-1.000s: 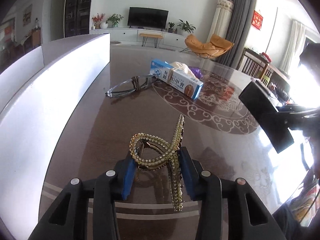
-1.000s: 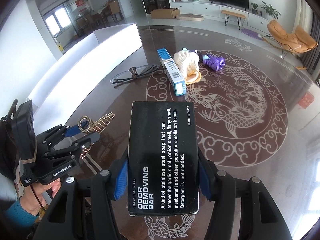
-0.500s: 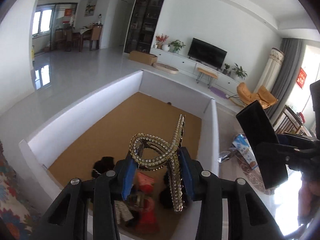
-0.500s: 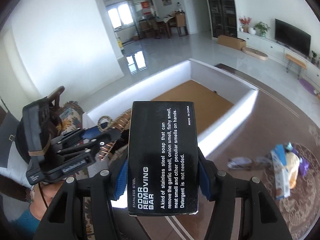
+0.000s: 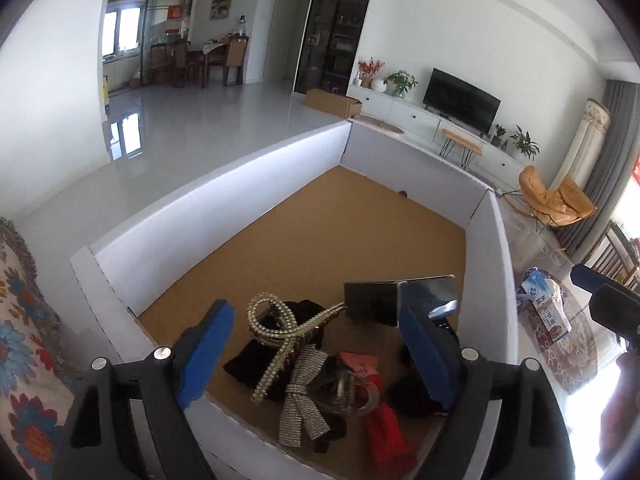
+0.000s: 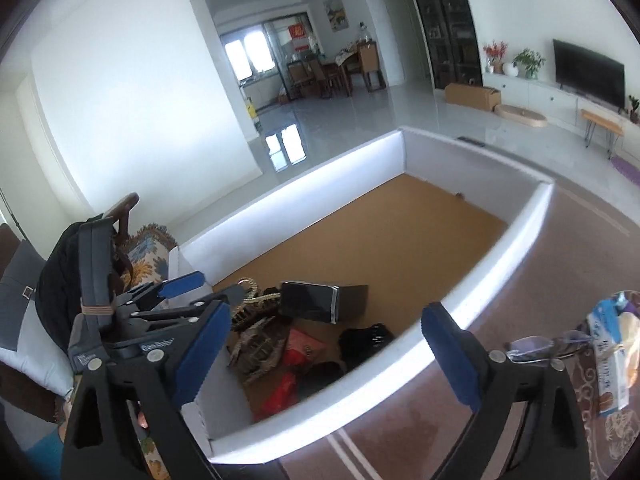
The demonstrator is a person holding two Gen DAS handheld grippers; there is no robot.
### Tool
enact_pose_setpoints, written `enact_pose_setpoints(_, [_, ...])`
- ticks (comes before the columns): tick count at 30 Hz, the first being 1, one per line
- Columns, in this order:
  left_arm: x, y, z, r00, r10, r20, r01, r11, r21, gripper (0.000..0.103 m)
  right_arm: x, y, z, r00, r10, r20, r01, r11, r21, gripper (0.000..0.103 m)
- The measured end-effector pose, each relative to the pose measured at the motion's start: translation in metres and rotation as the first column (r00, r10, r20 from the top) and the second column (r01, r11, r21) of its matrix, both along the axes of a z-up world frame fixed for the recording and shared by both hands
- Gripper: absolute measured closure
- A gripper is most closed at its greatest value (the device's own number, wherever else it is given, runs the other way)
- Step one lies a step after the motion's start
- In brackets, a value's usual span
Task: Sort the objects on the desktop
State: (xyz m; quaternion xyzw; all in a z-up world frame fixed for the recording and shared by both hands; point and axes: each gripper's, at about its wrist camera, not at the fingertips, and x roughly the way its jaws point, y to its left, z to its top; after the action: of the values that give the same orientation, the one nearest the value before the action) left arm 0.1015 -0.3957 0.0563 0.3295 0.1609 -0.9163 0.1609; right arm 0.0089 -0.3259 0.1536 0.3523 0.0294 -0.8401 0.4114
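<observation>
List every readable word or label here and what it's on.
"GenRob…", cut off: left gripper body; its jaws have just been opening, hair clip loose beneath, not gripped.
Blue-and-white carton: Chinese print, too blurred.
Red sign on far window: too small.
Black box: no print showing.

Home living room: TV (image 5: 461, 99), lounge chair (image 5: 554, 200), dining table (image 5: 210, 58).

Both grippers hang over the near end of the box (image 5: 224, 204), the left gripper (image 5: 316, 356) to the left of the right gripper (image 6: 328, 340). Below and ahead of the left one, inside the box, the hair claw (image 5: 280, 332) lies on a heap of small things, with the soap carton (image 5: 380, 300) just right of it (tilted). Outside the box, to the right of the right gripper, the glasses (image 6: 540, 346) and the toothpaste box (image 6: 608, 364) lie on the table (image 6: 520, 280).
</observation>
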Motion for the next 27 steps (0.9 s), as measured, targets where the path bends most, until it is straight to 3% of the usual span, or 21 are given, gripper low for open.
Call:
enact_pose_setpoints(3, [0.007,0.040,0.020,0.994,-0.084,-0.076,0.083,0.996,-0.027,0.018,0.006,0.067,-0.015,0.988,-0.127,-0.093,0.130,0.991,0.029,0.000])
enact_pose_setpoints(6, [0.006,0.095,0.039,0.967,-0.227,-0.115,0.220,0.973,-0.067,0.018,0.004,0.142,-0.056,0.955,-0.281,-0.089,0.290,0.952,0.103,0.000])
enact_pose_setpoints(10, [0.002,0.176,0.049,0.892,-0.433,-0.128,0.424,0.901,-0.097,0.005,0.001,0.240,-0.117,0.881,-0.469,-0.064,0.467,0.839,0.279,0.000])
enact_pose_setpoints(14, [-0.012,0.248,0.023,0.827,-0.559,-0.052,0.552,0.827,-0.102,0.001,0.003,0.318,-0.141,0.803,-0.596,-0.009,0.563,0.753,0.342,0.000])
enact_pose_setpoints(19, [-0.050,0.305,-0.046,0.775,-0.624,0.099,0.629,0.777,-0.025,0.001,0.016,0.350,-0.150,0.750,-0.661,0.002,0.619,0.703,0.350,0.000])
enact_pose_setpoints(27, [-0.085,0.342,-0.093,0.744,-0.614,0.265,0.646,0.761,-0.052,0.001,0.019,0.348,-0.152,0.749,-0.663,0.001,0.620,0.700,0.355,0.000])
